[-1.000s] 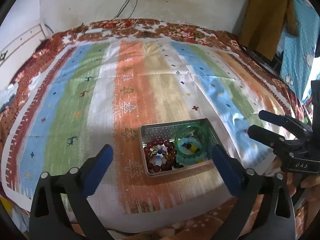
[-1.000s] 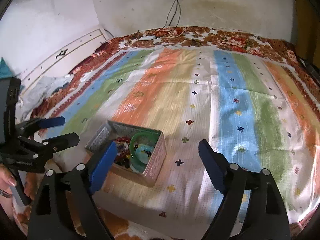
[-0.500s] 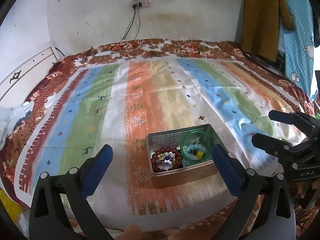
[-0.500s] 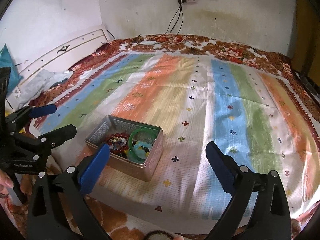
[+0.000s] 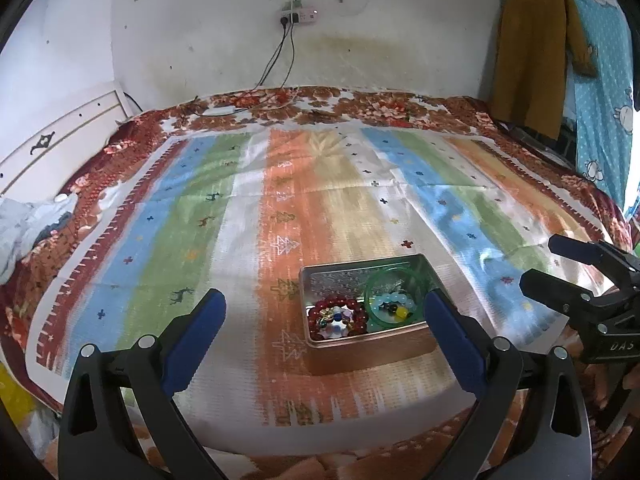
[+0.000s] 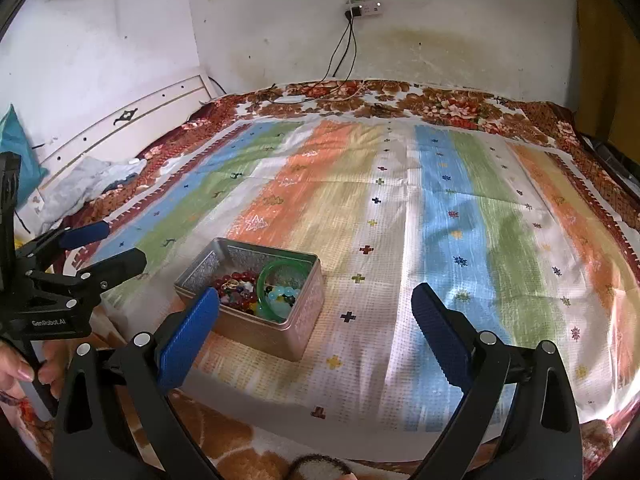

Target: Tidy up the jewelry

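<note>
— Striped woven bedspread [image 5: 248, 216] over the bed, floral blanket [image 5: 360, 108] beneath. Where's the jewelry?

— In the rectangular metal tin [image 5: 360, 344] (embossed walls): red bead bracelet [image 5: 340, 312], green bangle [image 5: 394, 294].

— Claws?

— Left claw [image 5: 324, 336] and right claw [image 6: 316, 320] both released, empty. Cables [image 6: 340, 56] hang behind.

Striped cloth [image 5: 248, 240] (power strip [image 5: 298, 18] above).

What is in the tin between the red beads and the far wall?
Nothing: the left wrist view shows bare tin floor behind the red beads.
</note>
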`<state>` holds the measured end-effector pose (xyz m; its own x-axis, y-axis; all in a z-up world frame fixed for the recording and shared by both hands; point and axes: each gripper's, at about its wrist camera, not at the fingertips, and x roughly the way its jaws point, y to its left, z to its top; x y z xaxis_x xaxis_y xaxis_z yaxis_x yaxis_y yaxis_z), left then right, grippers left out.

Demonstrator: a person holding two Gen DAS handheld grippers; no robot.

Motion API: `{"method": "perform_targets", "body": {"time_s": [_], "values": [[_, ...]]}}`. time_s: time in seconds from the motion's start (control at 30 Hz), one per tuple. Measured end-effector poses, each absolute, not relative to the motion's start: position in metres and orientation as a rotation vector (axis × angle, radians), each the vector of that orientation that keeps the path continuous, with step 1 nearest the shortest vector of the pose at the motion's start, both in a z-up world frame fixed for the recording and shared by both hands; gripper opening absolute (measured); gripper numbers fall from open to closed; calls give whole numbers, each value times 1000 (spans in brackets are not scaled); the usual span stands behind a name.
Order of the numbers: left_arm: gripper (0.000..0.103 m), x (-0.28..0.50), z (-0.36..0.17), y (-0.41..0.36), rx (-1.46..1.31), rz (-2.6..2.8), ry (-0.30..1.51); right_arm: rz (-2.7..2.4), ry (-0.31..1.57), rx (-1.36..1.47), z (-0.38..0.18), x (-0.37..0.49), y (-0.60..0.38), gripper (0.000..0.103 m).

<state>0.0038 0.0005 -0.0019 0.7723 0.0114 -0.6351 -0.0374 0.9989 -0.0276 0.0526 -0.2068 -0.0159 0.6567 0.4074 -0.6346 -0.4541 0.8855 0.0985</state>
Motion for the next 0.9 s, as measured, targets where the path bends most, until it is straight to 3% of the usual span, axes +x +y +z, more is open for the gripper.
{"method": "perform_targets", "body": {"time_s": [0.9], "values": [[97,0,2,-8,-8,-13,655,470,712,-81,-19,55,-204,98]]}}
